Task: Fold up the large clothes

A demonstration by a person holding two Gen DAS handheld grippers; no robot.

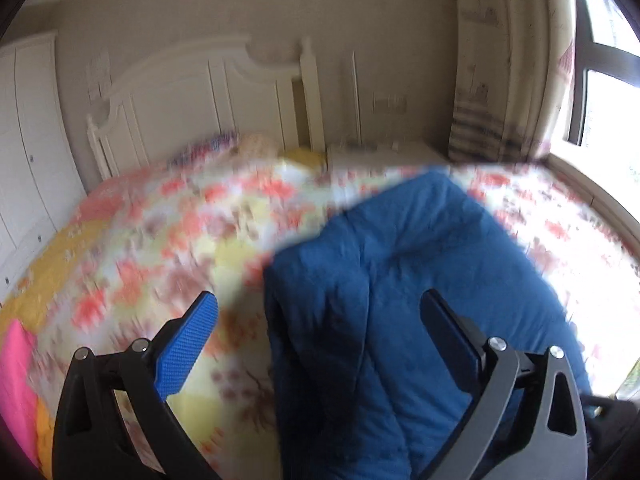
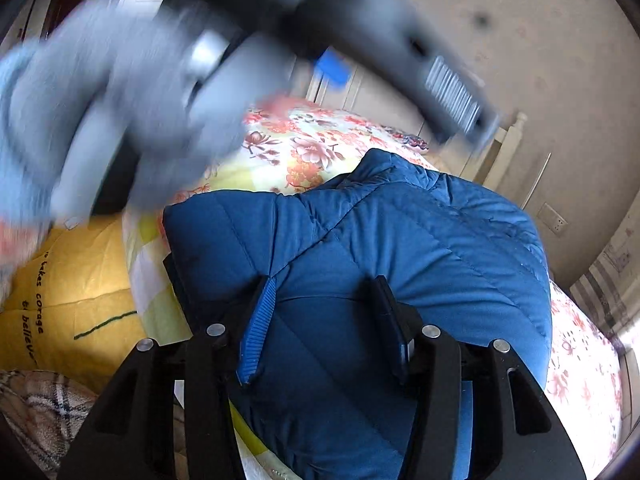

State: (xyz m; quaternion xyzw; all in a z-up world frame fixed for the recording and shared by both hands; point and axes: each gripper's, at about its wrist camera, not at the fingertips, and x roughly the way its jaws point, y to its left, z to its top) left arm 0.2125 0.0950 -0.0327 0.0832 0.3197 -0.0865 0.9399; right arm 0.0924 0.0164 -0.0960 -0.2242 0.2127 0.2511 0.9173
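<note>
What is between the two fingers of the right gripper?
In the right wrist view, a thick fold of the blue padded jacket fills the right gripper, both pads against it.

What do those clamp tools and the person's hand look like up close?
Each gripper has black curved arms with silver rivets and two flat fingers, one faced with a ribbed blue pad. The other gripper's grey body looks blurred, with a barcode-like label. The hand wears a light blue-grey glove.

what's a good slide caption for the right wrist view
Right gripper closed on a fold of the blue quilted jacket on the floral bedspread, while the blurred left gripper passes overhead.
</note>
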